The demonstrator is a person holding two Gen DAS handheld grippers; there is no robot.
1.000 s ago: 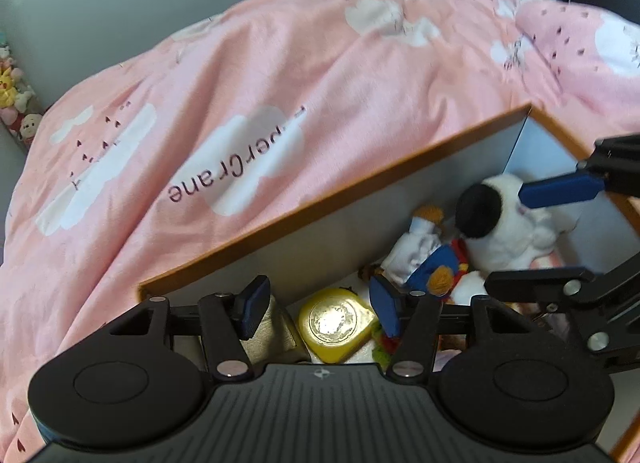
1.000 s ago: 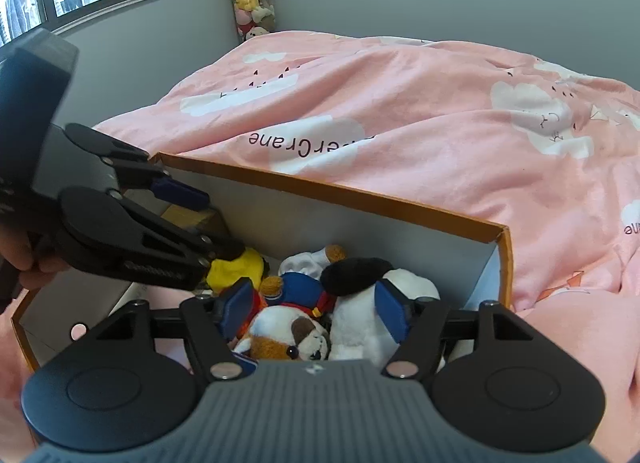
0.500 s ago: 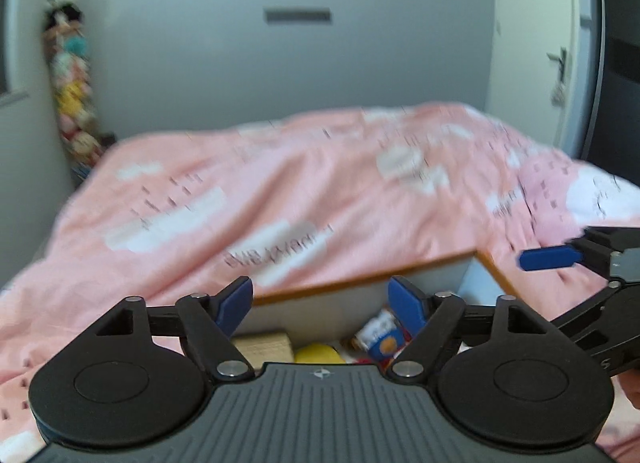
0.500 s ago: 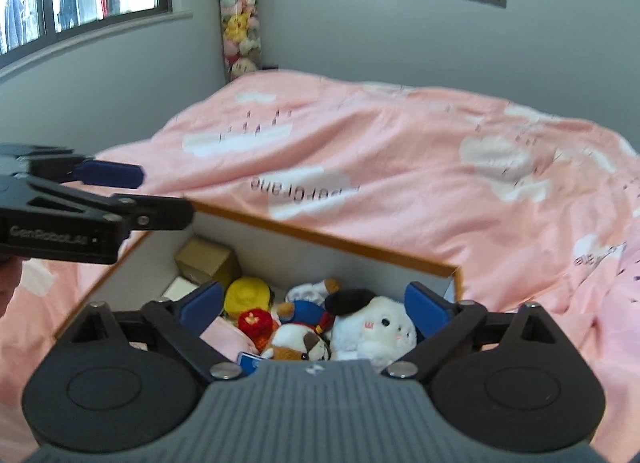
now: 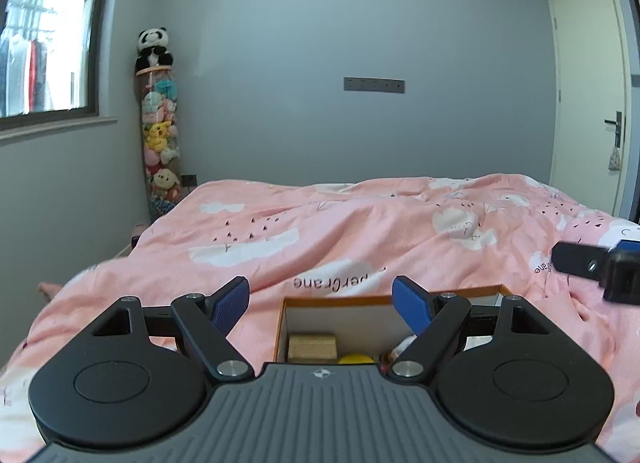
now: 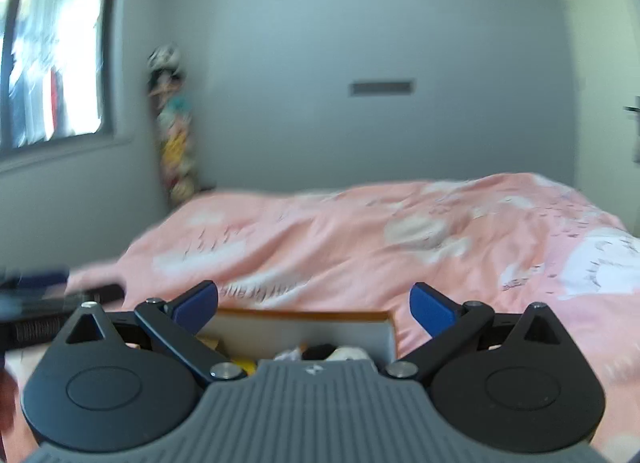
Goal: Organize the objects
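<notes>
A white cardboard box with an orange rim sits on the pink duvet, low in both wrist views. Inside it I see a brown block, a yellow toy and, in the right wrist view, a white plush with a black part. My left gripper hovers above and behind the box; its jaws are opening and nothing is between them. My right gripper stands wide open and empty over the box rim. One of the right gripper's fingers shows at the right edge.
The pink duvet with white clouds covers the bed ahead. A tall clear tube of plush toys, topped by a panda, stands in the far left corner. A window is on the left, a white door on the right.
Both grippers have lifted away from the box and tilted up, so the far wall now fills the views. Both pairs of jaws have spread wider. The toys stay in the box.
</notes>
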